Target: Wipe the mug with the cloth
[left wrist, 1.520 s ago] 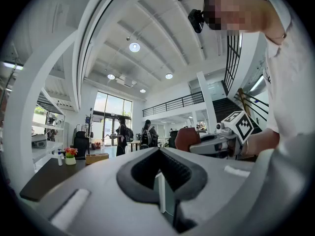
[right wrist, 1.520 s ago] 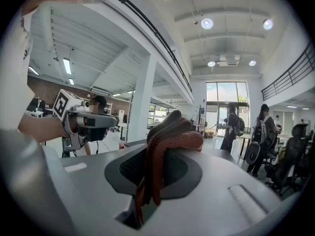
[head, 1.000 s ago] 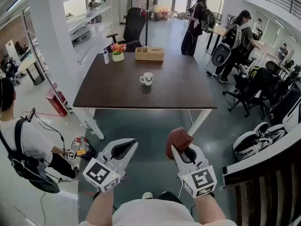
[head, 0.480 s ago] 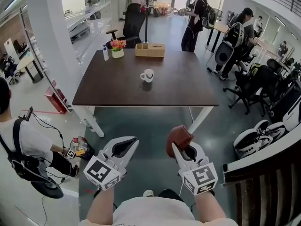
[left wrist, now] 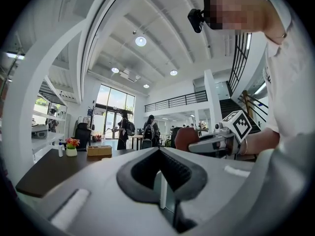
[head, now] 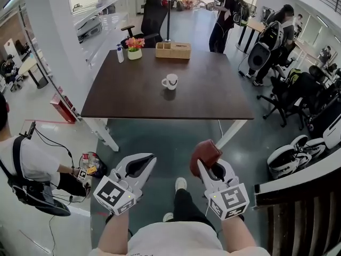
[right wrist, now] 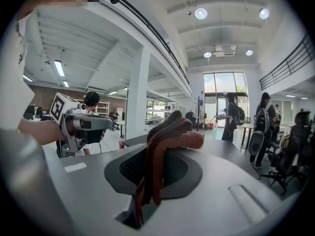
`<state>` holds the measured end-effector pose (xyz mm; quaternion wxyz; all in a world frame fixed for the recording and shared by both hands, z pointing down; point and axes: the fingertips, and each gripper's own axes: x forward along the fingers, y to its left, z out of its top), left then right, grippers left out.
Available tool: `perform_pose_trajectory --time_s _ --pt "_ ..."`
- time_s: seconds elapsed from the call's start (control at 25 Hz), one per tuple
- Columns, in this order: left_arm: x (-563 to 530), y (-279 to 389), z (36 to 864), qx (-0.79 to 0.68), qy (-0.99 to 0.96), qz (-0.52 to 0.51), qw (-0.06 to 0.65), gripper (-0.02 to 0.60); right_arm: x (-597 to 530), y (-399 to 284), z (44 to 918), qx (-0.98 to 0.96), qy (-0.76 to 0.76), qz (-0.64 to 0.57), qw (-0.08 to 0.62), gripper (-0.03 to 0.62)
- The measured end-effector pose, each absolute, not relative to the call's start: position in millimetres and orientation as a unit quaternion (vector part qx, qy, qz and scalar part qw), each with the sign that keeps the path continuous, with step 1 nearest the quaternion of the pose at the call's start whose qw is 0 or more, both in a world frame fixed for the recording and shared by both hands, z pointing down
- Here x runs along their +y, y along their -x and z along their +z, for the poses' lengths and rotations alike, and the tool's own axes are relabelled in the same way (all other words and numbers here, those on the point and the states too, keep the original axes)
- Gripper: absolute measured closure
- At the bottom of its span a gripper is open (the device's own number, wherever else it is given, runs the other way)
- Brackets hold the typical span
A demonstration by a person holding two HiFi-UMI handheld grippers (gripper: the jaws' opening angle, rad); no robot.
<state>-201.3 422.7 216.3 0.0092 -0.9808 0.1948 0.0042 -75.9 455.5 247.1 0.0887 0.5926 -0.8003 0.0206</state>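
The right claw [head: 209,167] is clamped on a bunched reddish-brown cloth [head: 204,153] – in the right gripper view the cloth [right wrist: 166,137] rises from between the closed jaws and folds over to the right. The left claw [head: 148,160] has its jaws drawn together with nothing between them. Both are held low in front of the person, well apart from the dark surface [head: 133,97]. The white mug [head: 170,81] stands upright near the surface's middle, alone – a flower pot [head: 135,47] and a wooden tray [head: 173,50] sit at its far edge.
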Motion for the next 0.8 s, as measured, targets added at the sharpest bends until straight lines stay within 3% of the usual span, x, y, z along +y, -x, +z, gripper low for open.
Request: perform_pose_trajectory --time_s 0.4,0.8 --pt "287 181 241 0.229 0.973 -0.015 -0.007 0.580 308 45 264 -0.817 -0.570 0.037 0.084 0.514" --pt "95 118 261 0.239 0.969 -0.047 -0.033 0.580 114 -24 269 -0.826 -0.553 0.057 0.090 0.514"
